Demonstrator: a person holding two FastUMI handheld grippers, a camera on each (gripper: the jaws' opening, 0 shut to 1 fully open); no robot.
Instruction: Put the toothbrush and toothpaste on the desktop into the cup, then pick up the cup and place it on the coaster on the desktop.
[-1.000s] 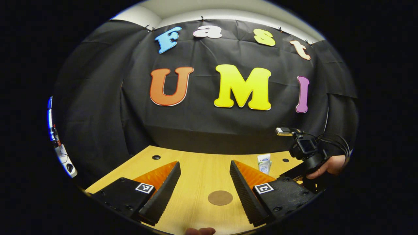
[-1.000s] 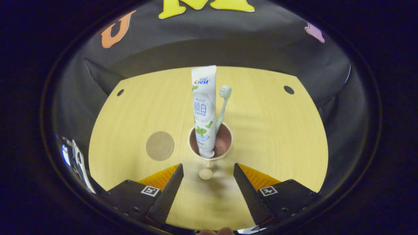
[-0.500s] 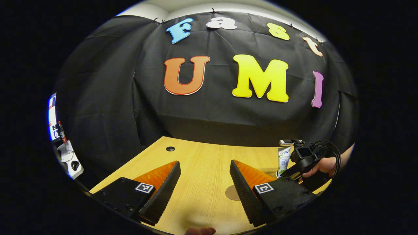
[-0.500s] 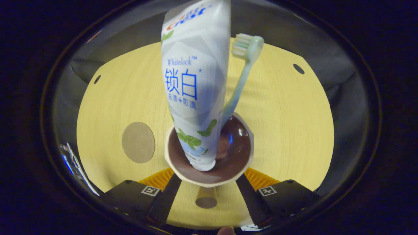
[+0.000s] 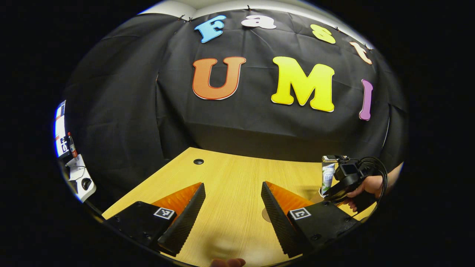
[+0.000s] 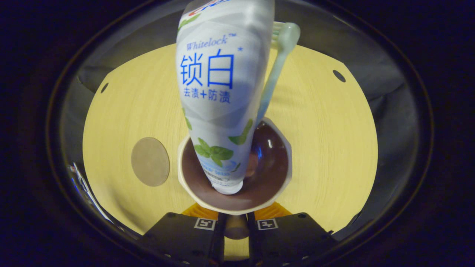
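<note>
While cup (image 6: 235,200) stands on desktop, right tongs (image 6: 236,227) clamp handle.

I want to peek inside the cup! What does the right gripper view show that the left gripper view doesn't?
Right gripper view: the cup's brown inside, the toothbrush leaning in it, and the right gripper shut on the cup's handle.
Left gripper view: the open left gripper, and a hand holding the right gripper far off.
Both: the toothpaste, the coaster and the table.
</note>
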